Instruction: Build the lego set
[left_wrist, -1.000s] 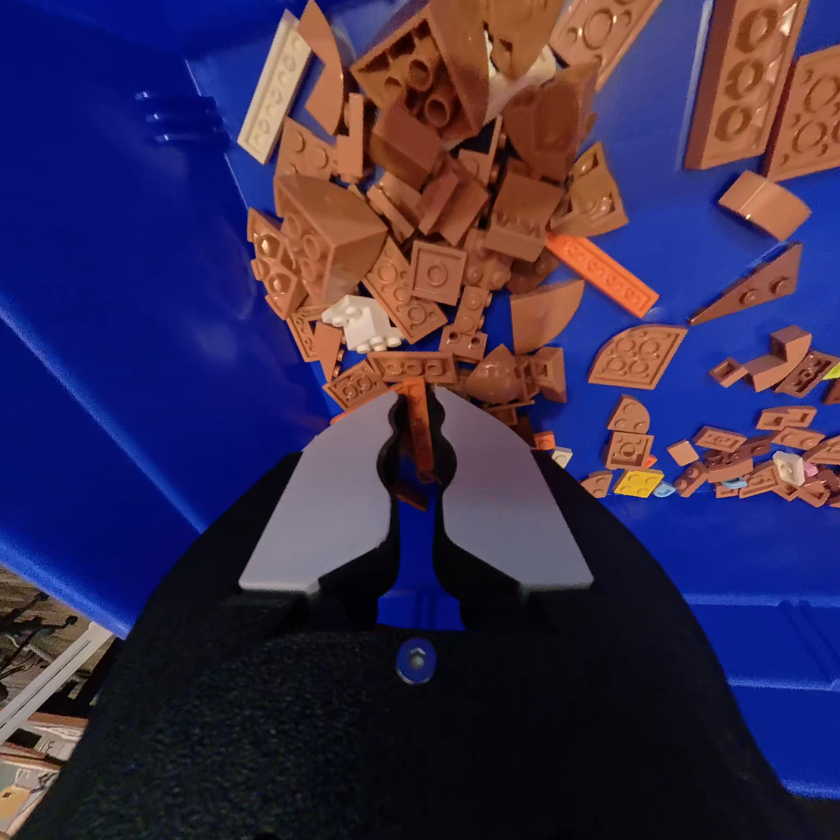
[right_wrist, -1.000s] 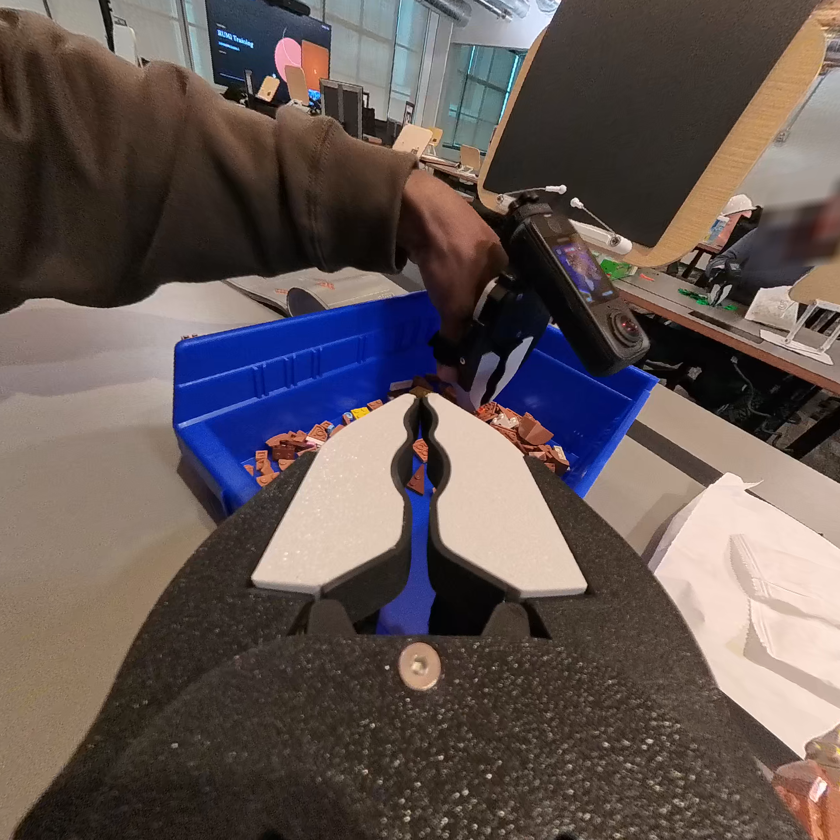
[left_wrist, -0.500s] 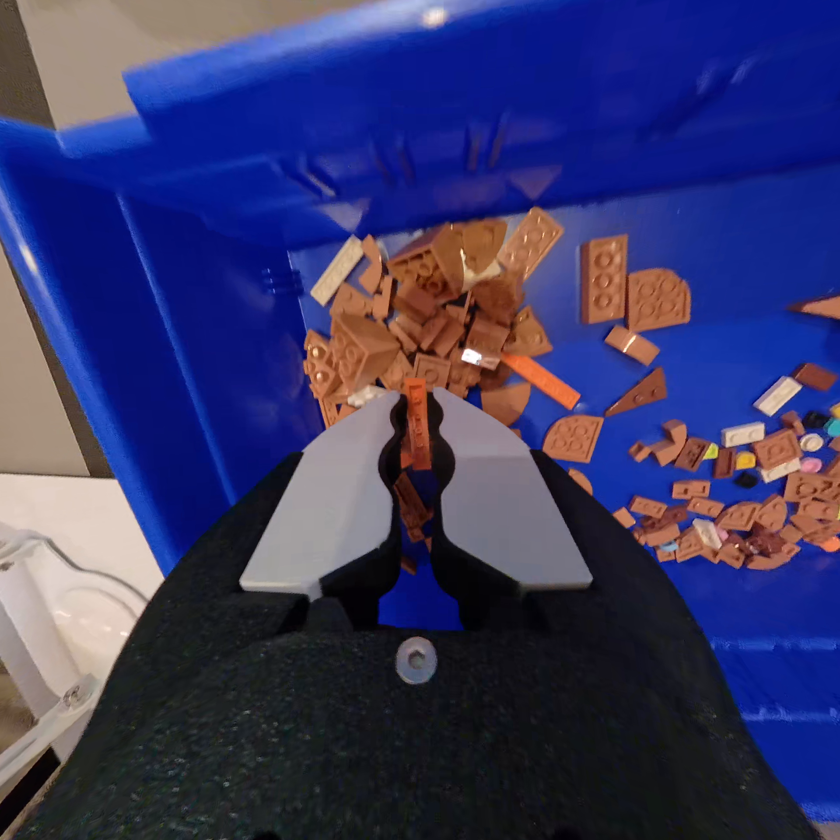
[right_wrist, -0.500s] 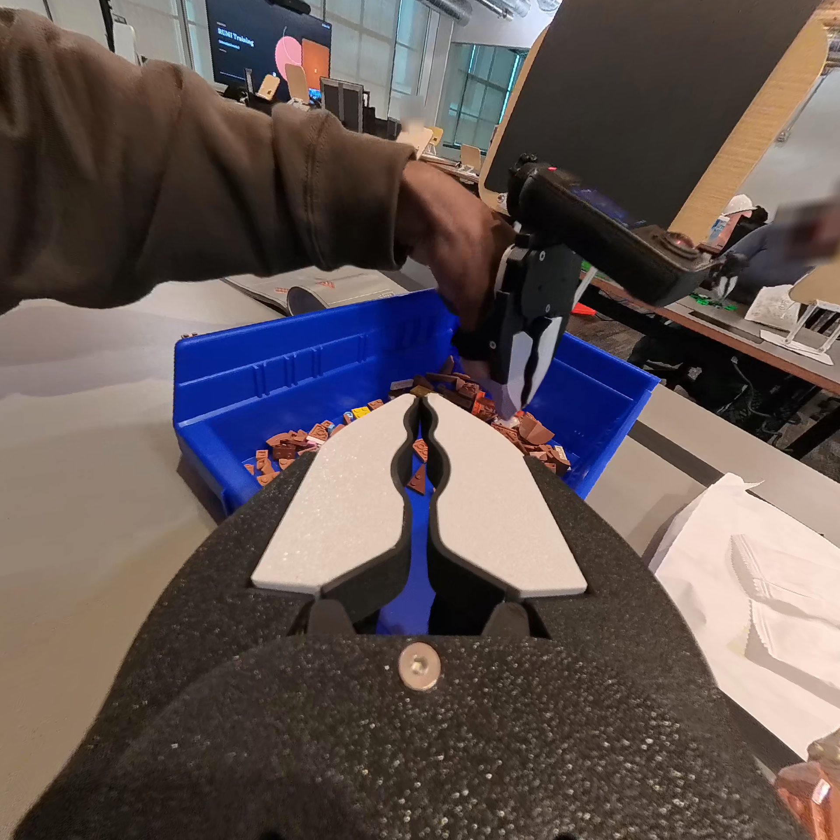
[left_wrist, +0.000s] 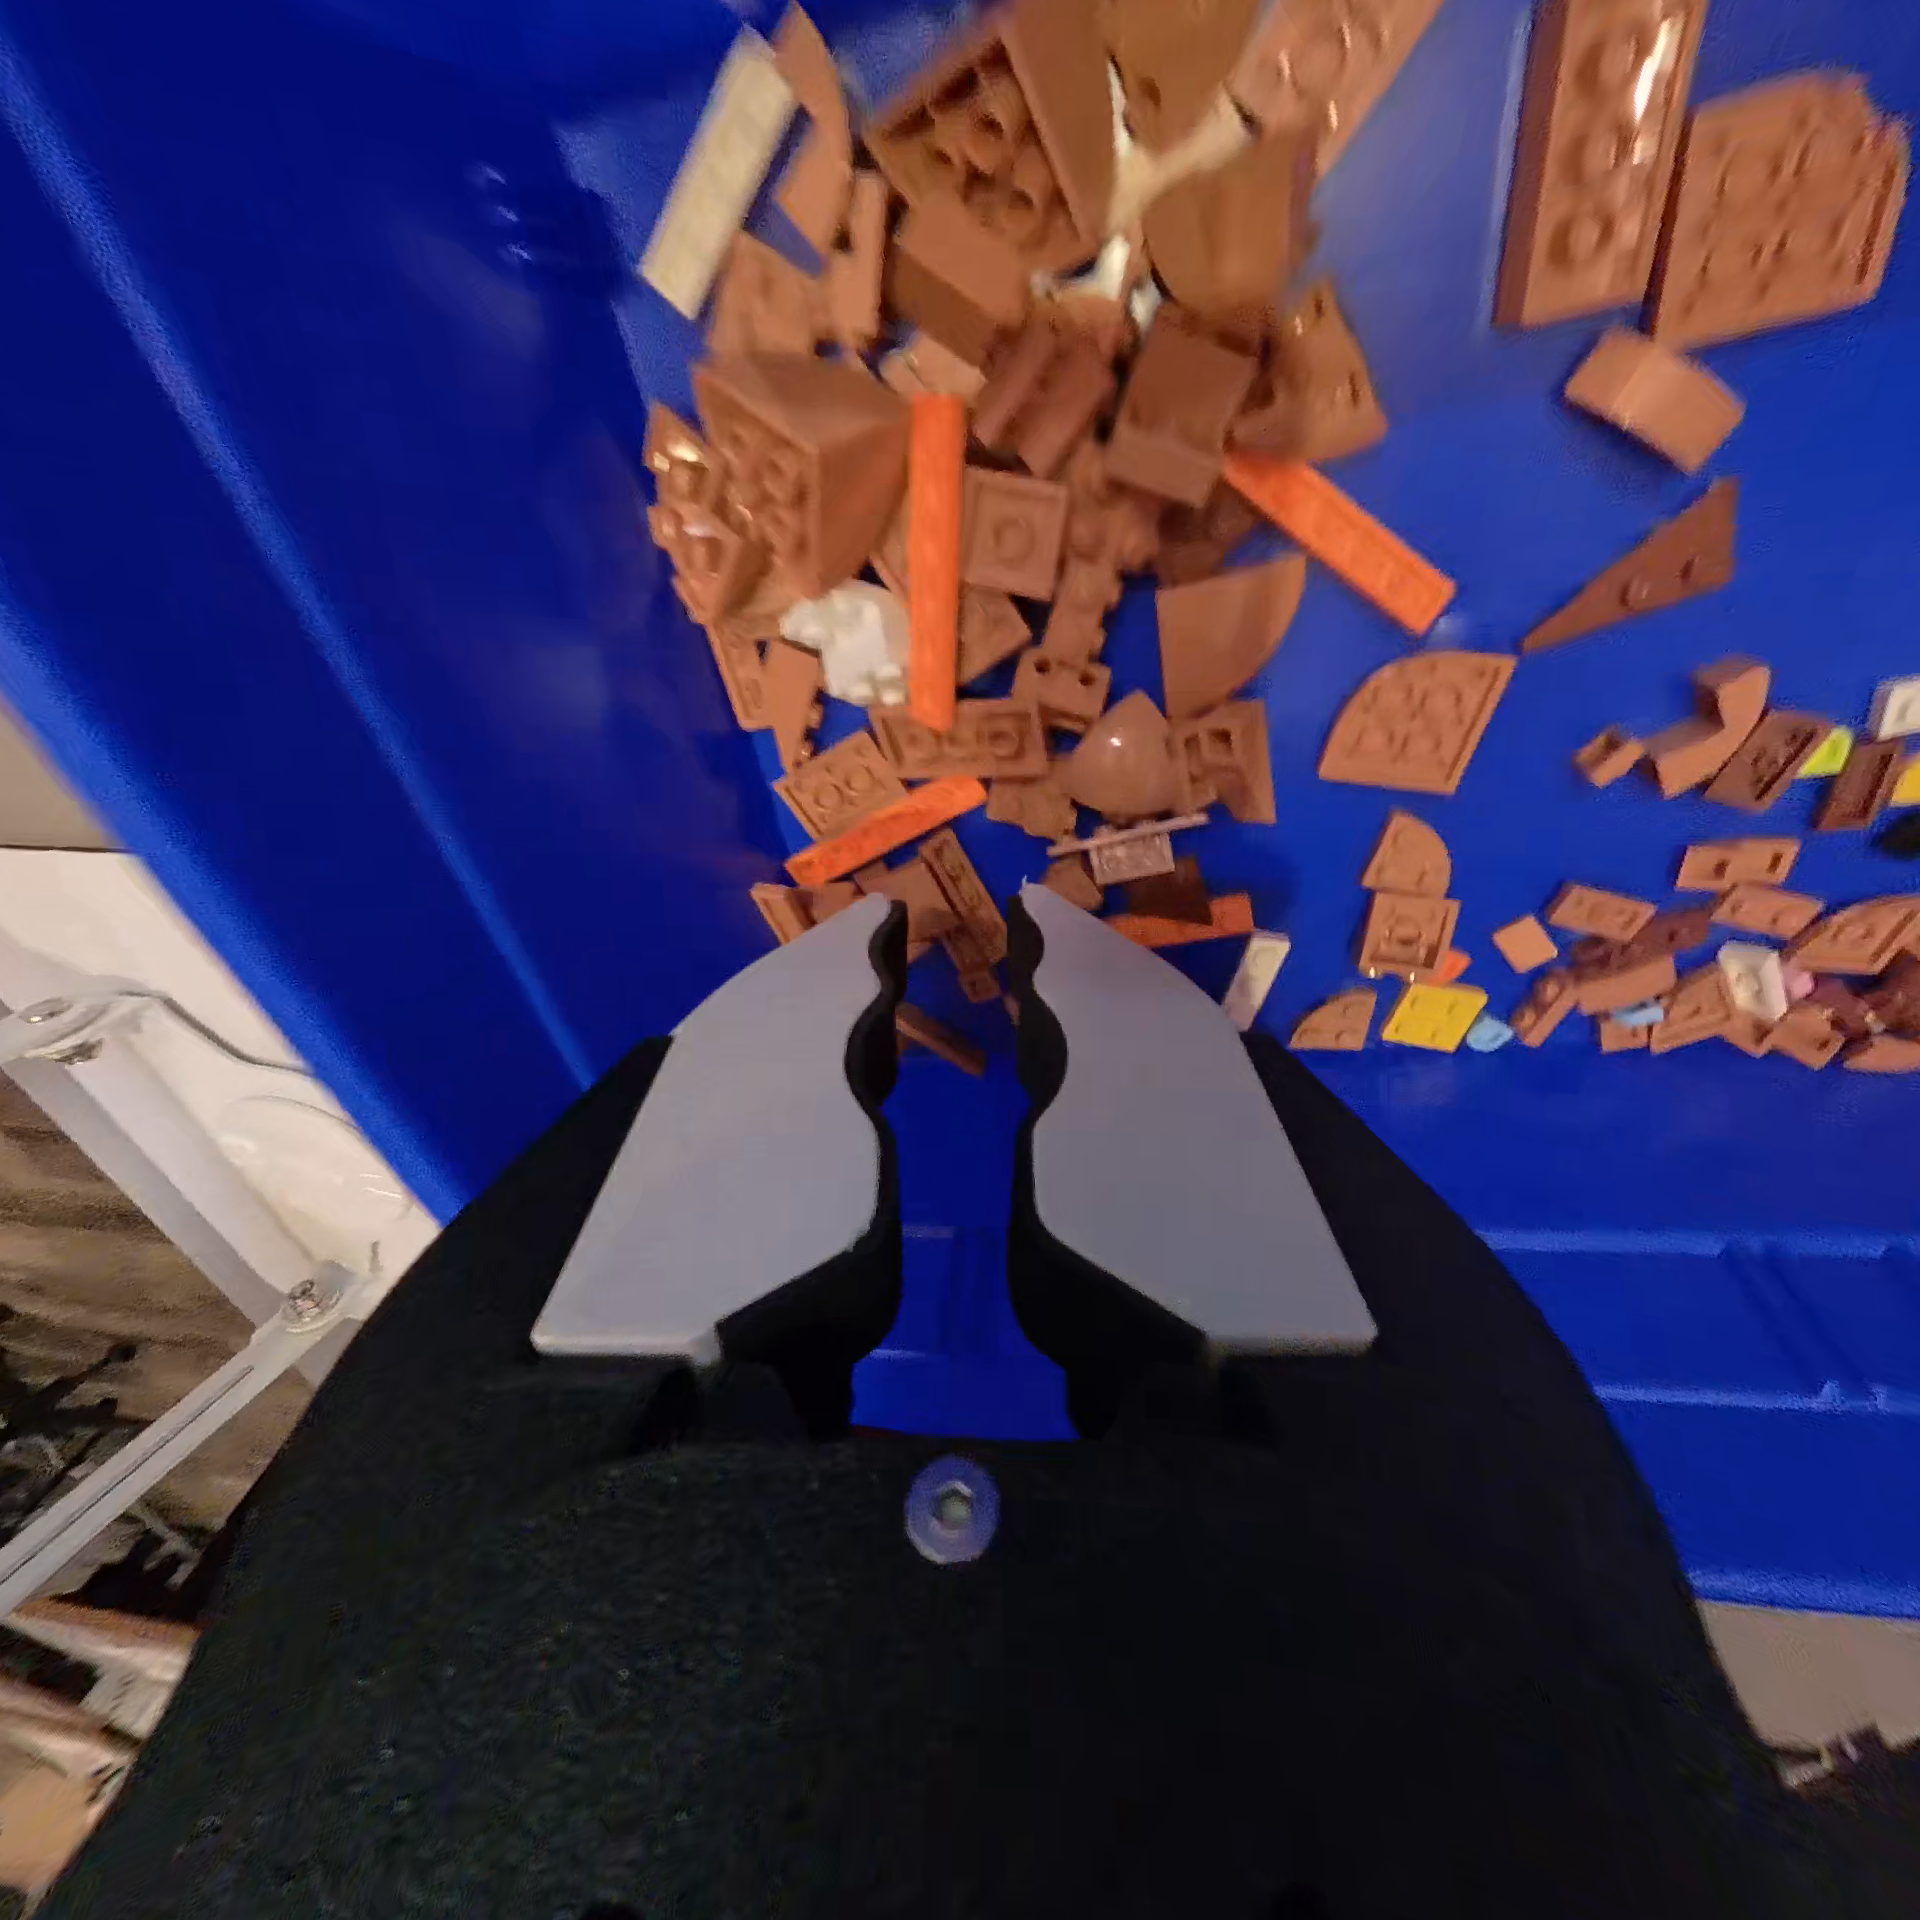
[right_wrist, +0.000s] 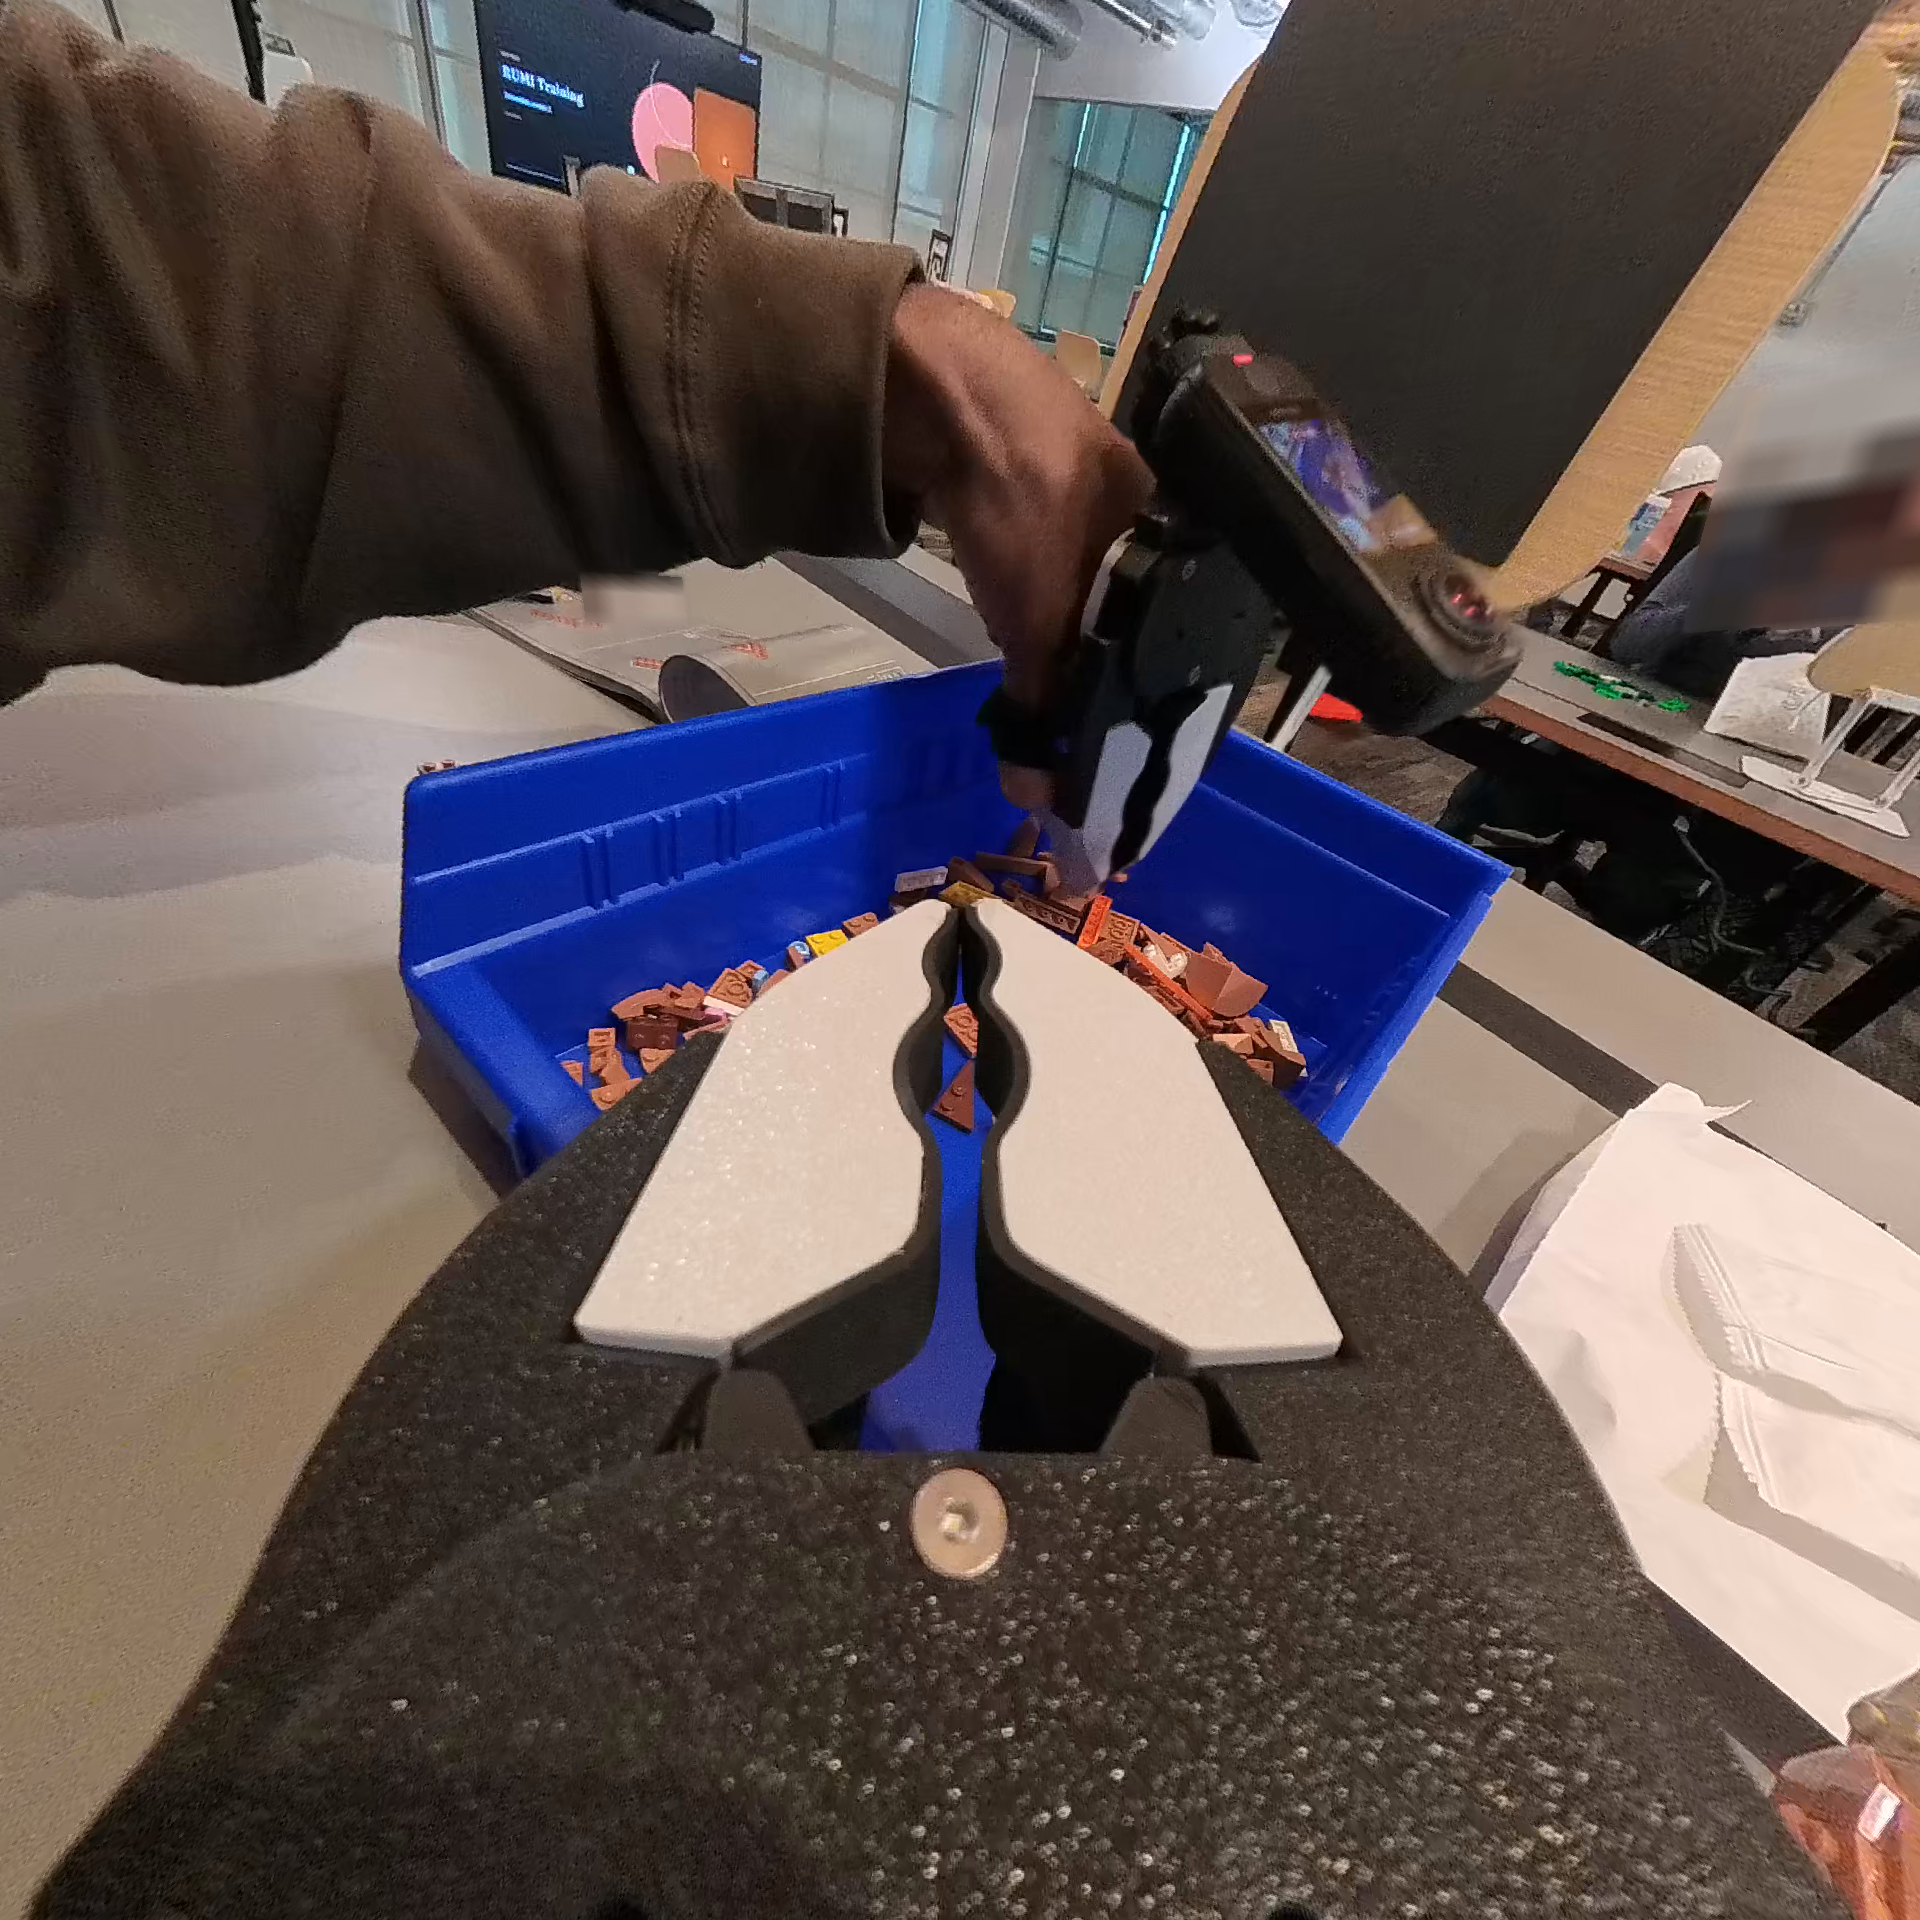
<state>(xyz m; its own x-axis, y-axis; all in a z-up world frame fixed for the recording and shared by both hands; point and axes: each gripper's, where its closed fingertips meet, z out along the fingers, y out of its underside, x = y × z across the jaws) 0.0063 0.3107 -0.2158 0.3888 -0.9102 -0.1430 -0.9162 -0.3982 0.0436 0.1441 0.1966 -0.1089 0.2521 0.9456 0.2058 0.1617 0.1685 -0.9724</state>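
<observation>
A blue bin (left_wrist: 312, 520) holds a heap of brown lego pieces (left_wrist: 1049, 416) and scattered small pieces (left_wrist: 1704, 966). My left gripper (left_wrist: 956, 914) hangs low over the near edge of the heap, jaws a little apart and empty. A long orange plate (left_wrist: 932, 561) lies on top of the heap, just beyond the tips. In the right wrist view the left gripper (right_wrist: 1091, 862) points down into the bin (right_wrist: 665, 862), held by a hand. My right gripper (right_wrist: 961, 914) is shut and empty, hovering in front of the bin's near wall.
A white paper bag (right_wrist: 1714, 1330) lies on the grey table to the right of the bin. An open instruction booklet (right_wrist: 727, 644) lies behind the bin. A brown lego piece (right_wrist: 1860, 1808) shows at the bottom right corner. Some 20 cm of space lies between my two pairs of fingers. The long orange plate (left_wrist: 932, 561) lies some 6 cm from my left tips, 20 cm from my right tips.
My left gripper lifted with an orange plate in it, then dropped back toward the heap and opened. The orange plate now lies on the heap. The right gripper has not moved.
</observation>
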